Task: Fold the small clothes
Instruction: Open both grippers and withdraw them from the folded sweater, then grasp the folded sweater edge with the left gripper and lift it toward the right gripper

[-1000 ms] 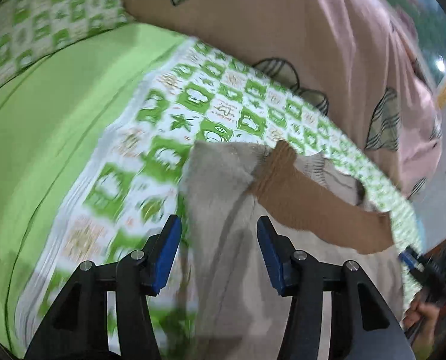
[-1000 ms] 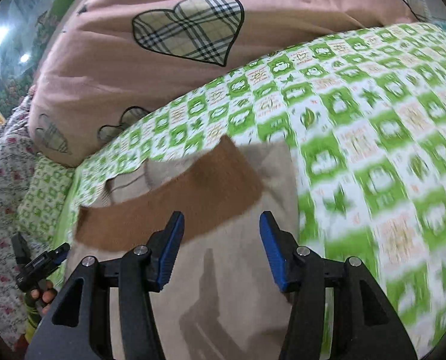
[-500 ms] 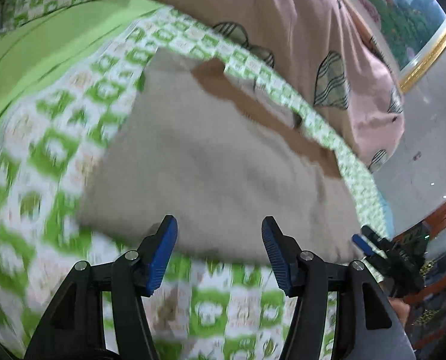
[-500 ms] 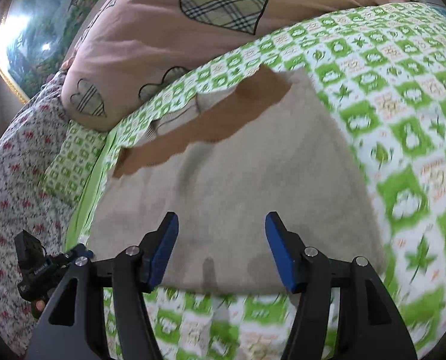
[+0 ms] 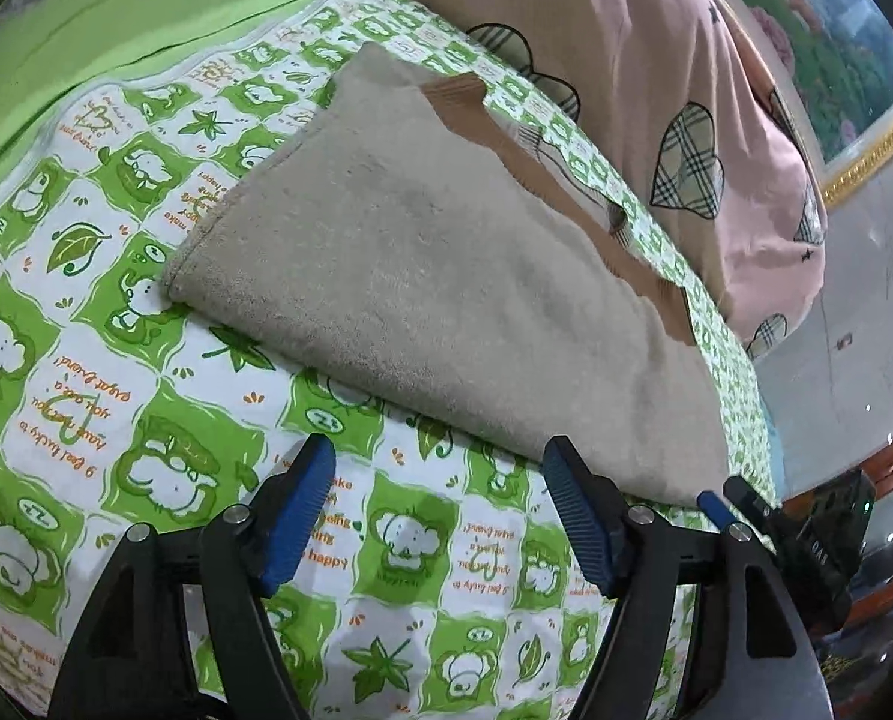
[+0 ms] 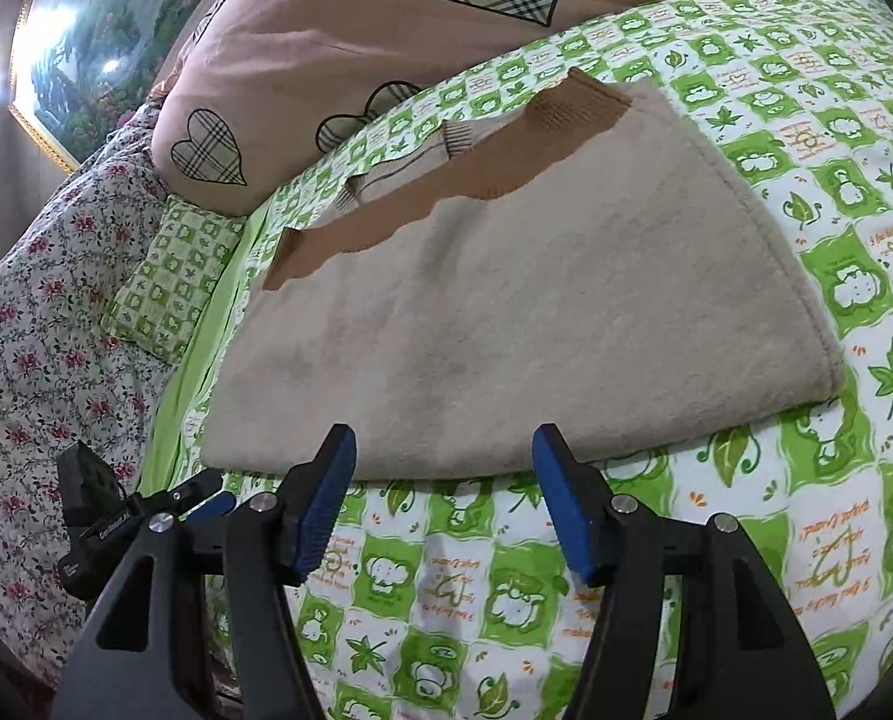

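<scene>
On bedsheet (image 5: 164, 480), garment (image 5: 446, 276) beyond fingers (image 5: 302, 504).

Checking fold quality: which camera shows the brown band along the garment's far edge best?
The right wrist view: the brown band runs unbroken across the beige garment. The left wrist view shows the band foreshortened and narrower.

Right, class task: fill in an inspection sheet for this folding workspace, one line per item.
Surface: bed under a green-and-white cartoon-print sheet.
Job's things: folded beige knit garment with brown band, lying flat.
Clutter: small green-check pillow.
Grippers: left tool jaws opening, nothing between them; right tool open, empty, short of the garment's edge.
Cables: nothing seen.
Surroundings: pink duvet with plaid hearts, floral bedding, gold-framed landscape painting.
</scene>
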Motion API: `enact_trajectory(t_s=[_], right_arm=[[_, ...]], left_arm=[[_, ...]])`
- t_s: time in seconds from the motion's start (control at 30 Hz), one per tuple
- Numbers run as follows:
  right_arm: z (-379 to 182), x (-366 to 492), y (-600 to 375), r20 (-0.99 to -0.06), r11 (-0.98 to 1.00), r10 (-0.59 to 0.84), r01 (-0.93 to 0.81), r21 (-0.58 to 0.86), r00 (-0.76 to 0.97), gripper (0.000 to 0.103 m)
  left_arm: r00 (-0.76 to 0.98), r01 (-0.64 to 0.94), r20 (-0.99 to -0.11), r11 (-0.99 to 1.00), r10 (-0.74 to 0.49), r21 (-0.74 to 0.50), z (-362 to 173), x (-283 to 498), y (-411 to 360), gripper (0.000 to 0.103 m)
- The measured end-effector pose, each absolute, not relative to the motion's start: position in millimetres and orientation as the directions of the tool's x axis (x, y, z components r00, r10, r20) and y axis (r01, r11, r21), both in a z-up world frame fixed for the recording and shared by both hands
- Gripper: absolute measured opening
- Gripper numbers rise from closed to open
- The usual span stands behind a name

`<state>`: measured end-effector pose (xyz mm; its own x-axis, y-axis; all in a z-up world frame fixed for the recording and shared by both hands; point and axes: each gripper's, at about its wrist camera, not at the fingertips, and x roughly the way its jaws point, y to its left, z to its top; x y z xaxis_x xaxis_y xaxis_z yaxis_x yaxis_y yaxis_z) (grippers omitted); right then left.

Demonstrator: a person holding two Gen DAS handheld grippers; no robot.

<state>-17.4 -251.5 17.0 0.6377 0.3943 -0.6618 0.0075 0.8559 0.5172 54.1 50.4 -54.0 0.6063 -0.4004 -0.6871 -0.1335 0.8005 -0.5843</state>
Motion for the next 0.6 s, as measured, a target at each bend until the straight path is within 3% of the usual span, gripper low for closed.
enact_trajectory(t_s=[0.33,0.4,0.43,0.47,0.5,0.6], right_arm=[[15,-10,-252,-0.658,0.842,0.416,0.008,0.540,0.627,0.062],[15,-8,-256,-0.654,0.838,0.418,0.010,0.546,0.630,0.062],[14,-6,-258,-0.653,0.835,0.420,0.013,0.550,0.630,0.062],[14,-3,-260,-0.652,0.832,0.422,0.016,0.554,0.631,0.062],[15,-1,-262,-0.650,0.831,0.423,0.016,0.555,0.631,0.062],[18,5,-267,-0.647,0.837,0.412,0.013,0.546,0.642,0.062]], left_arm=[[0.699,-0.268,-0.647,0.727,-0.306,-0.633,-63,107,82,0.072],[0.714,-0.285,-0.642,0.722,-0.279,-0.630,-62,118,85,0.068],[0.717,-0.290,-0.644,0.725,-0.268,-0.624,-61,123,85,0.058],[0.718,-0.288,-0.645,0.732,-0.261,-0.617,-59,130,85,0.032],[0.714,-0.277,-0.646,0.738,-0.271,-0.616,-59,136,84,0.022],[0.721,-0.243,-0.644,0.778,-0.255,-0.579,-48,148,75,0.008]])
